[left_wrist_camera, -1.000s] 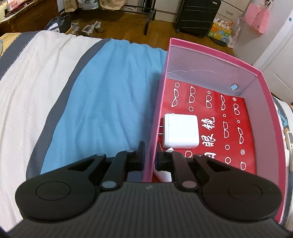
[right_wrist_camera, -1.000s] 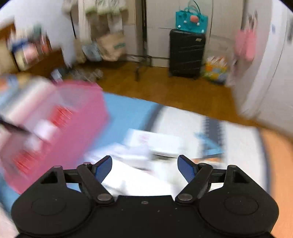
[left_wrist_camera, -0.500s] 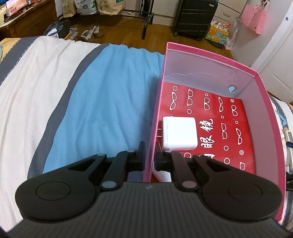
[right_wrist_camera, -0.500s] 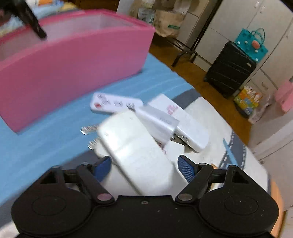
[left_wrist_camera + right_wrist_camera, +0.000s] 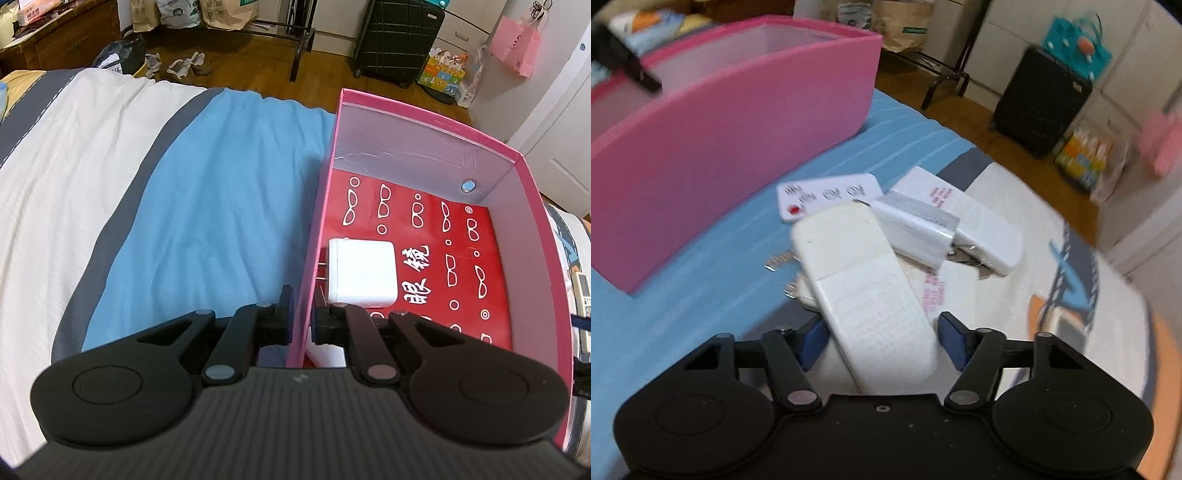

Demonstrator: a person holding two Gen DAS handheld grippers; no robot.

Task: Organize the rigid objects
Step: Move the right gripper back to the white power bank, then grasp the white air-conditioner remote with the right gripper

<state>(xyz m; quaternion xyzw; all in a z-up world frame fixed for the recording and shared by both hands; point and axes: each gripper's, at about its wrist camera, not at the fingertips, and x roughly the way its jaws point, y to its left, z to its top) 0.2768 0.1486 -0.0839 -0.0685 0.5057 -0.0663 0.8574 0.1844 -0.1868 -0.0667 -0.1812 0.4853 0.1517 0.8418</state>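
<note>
A pink box [image 5: 532, 236] with a red printed floor lies on the bed. A white charger [image 5: 360, 273] sits inside it. My left gripper [image 5: 302, 317] is shut on the box's left wall. In the right wrist view the same box [image 5: 738, 147] stands at the left. Beside it lies a pile: a large white remote [image 5: 871, 288], a flat remote card [image 5: 827, 195], a white adapter [image 5: 916, 225] and another white remote [image 5: 979, 229]. My right gripper [image 5: 882, 339] straddles the large remote. Its jaws are closing, with a thin gap still showing at the blue pads [image 5: 955, 341].
The bed cover [image 5: 207, 206] is striped blue, grey and white. Beyond the bed's far edge are a wooden floor, a black suitcase [image 5: 399, 40] and bags. A small remote [image 5: 583, 291] lies right of the box.
My right gripper has sunk onto the pile, and its jaws have narrowed around the large white remote. The left gripper keeps its hold on the box wall and has not moved.
</note>
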